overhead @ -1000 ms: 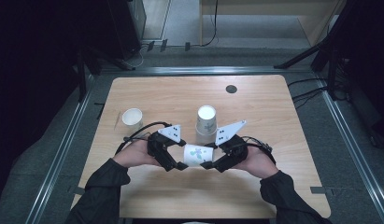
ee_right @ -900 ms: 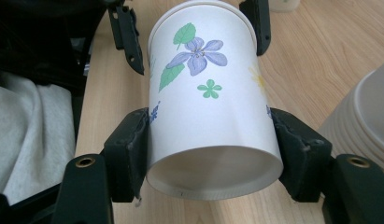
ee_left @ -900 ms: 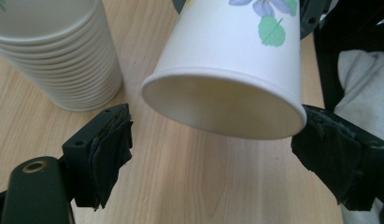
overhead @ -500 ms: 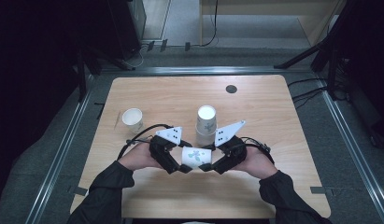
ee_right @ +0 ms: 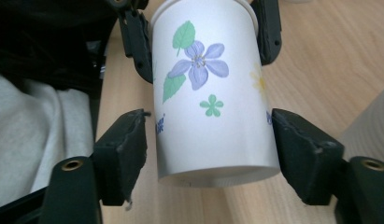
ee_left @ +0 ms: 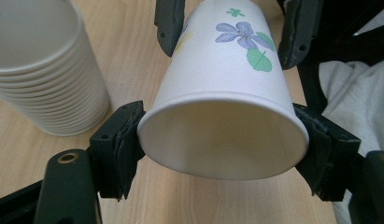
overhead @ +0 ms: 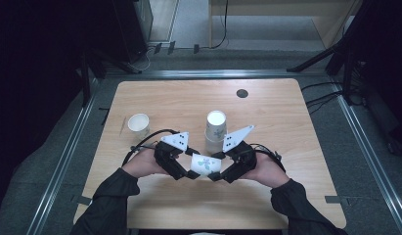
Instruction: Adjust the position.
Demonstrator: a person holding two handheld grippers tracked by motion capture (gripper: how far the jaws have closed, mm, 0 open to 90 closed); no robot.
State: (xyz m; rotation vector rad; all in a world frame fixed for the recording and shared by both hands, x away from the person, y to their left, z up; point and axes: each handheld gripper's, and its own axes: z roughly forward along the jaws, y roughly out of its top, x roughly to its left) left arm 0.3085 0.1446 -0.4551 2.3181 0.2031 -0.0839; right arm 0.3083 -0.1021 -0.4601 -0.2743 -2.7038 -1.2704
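A white paper cup [overhead: 204,164] with a blue flower print lies on its side above the table's front middle, held between both grippers. My left gripper [overhead: 189,172] is shut on the cup's open rim end [ee_left: 222,140], one pad pressed on each side of the rim. My right gripper [overhead: 215,175] is shut on the cup's base end [ee_right: 213,135], its jaws close against both sides. In each gripper view the other gripper's jaws flank the far end of the cup.
A stack of nested paper cups [overhead: 215,128] stands upside down just behind the grippers, also in the left gripper view [ee_left: 45,70]. A single upright cup [overhead: 138,123] stands at the left. A small black disc [overhead: 242,93] lies at the back.
The left gripper has moved in and shut on the cup's rim end. The cup and both hands have shifted slightly to the left and toward the front.
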